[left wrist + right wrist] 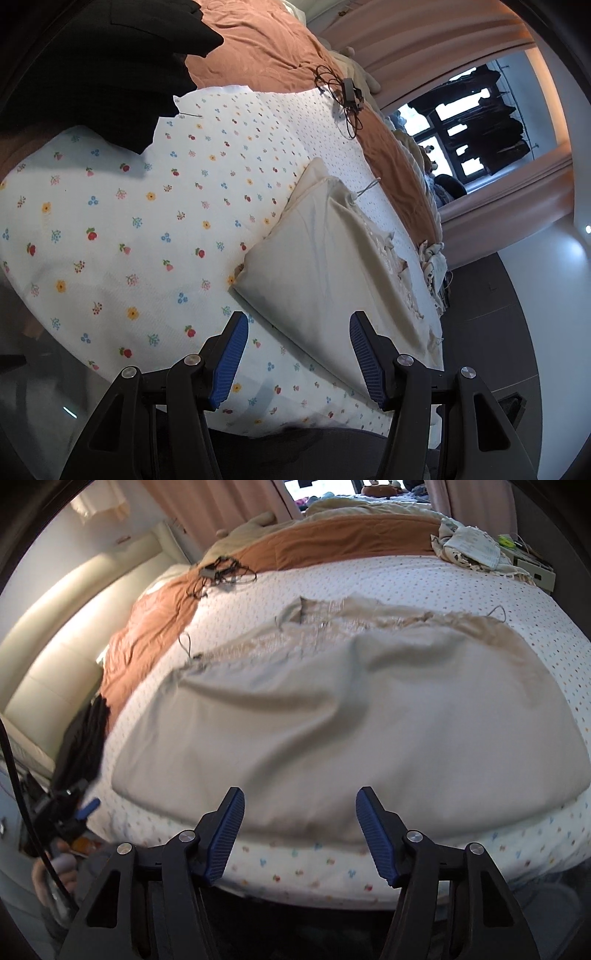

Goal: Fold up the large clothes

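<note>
A cream garment (325, 254) lies folded on the flower-print sheet (110, 229) of a bed, its lacy top edge and thin drawstrings toward the far side. My left gripper (298, 319) is open above the garment's near corner, the blue pads clear of the cloth. In the right wrist view the same cream garment (332, 720) spreads wide and slightly blurred. My right gripper (300, 794) is open over its near hem by the bed's front edge, with nothing pinched. The left gripper (86, 808) shows at the far left, held by a hand.
A black garment (92, 66) lies at the sheet's far left. An orange-brown blanket (258, 44) covers the bed beyond, with a tangled cable and charger (347, 96) on it. A pile of cloths (472, 546) sits at the far right corner. A padded headboard (74, 627) runs along the left.
</note>
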`<state>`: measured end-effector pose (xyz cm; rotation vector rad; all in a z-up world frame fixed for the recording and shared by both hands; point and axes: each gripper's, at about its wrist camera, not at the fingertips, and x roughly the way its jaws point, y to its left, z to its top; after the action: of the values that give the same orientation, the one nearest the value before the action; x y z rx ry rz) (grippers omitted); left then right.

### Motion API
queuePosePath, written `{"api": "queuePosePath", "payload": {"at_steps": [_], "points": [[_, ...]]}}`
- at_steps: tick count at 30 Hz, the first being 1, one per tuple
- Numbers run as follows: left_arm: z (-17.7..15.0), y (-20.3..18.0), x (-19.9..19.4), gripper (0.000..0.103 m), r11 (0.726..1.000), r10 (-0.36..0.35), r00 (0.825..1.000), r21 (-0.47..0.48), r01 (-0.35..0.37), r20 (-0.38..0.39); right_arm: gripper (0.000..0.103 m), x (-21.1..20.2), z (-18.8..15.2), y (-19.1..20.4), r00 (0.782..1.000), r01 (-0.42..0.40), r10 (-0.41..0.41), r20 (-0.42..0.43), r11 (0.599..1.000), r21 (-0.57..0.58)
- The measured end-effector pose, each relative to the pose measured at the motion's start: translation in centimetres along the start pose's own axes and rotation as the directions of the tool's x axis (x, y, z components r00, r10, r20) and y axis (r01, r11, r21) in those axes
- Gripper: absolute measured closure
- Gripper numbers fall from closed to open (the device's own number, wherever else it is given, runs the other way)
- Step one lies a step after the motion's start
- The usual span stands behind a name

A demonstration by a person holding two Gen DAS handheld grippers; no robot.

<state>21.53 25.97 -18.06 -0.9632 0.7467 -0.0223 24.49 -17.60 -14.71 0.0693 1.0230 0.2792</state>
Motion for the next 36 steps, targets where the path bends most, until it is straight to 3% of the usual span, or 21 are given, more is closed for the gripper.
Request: {"api": "queuePosePath", "payload": {"at_steps": [6, 8, 18, 23, 30, 36], "points": [[-0.8, 0.2, 0.0, 0.044, 1.0, -0.019, 1.0, 0.006, 0.019, 0.006, 0.047, 1.9, -1.5, 1.7, 0.996, 0.09, -0.09, -0.007, 0.994, -0.059], [-0.9, 0.5, -0.1, 0.044, 1.0, -0.021, 1.0, -0.005, 0.021, 0.013, 0.053, 2.6, -1.6, 1.9, 0.993, 0.113, -0.115, -0.014, 0.991, -0.072], [-1.0, 1.0, 0.2, 0.044, 0.999, -0.026, 0.999, -0.045, 0.027, 0.025, 0.054, 7.4, -1.2, 1.4, 0.983, 0.163, -0.168, -0.076, 0.984, -0.072], [-0.7, 1.4, 1.0, 0.045, 0.997, -0.011, 1.0, -0.071, 0.012, 0.023, 0.058, 8.0, 0.8, 1.5, 0.981, 0.169, -0.176, -0.084, 0.982, -0.085], [-0.3, 1.7, 2.0, 0.044, 0.995, 0.006, 1.0, -0.098, -0.005, 0.011, 0.059, 10.8, 4.3, 1.4, 0.975, 0.136, -0.155, -0.158, 0.983, -0.126], [-0.1, 1.8, 2.6, 0.045, 0.994, 0.043, 0.999, -0.099, -0.042, 0.009, 0.072, 13.7, 8.8, -0.1, 0.97, 0.127, -0.143, -0.197, 0.988, -0.087]]}}
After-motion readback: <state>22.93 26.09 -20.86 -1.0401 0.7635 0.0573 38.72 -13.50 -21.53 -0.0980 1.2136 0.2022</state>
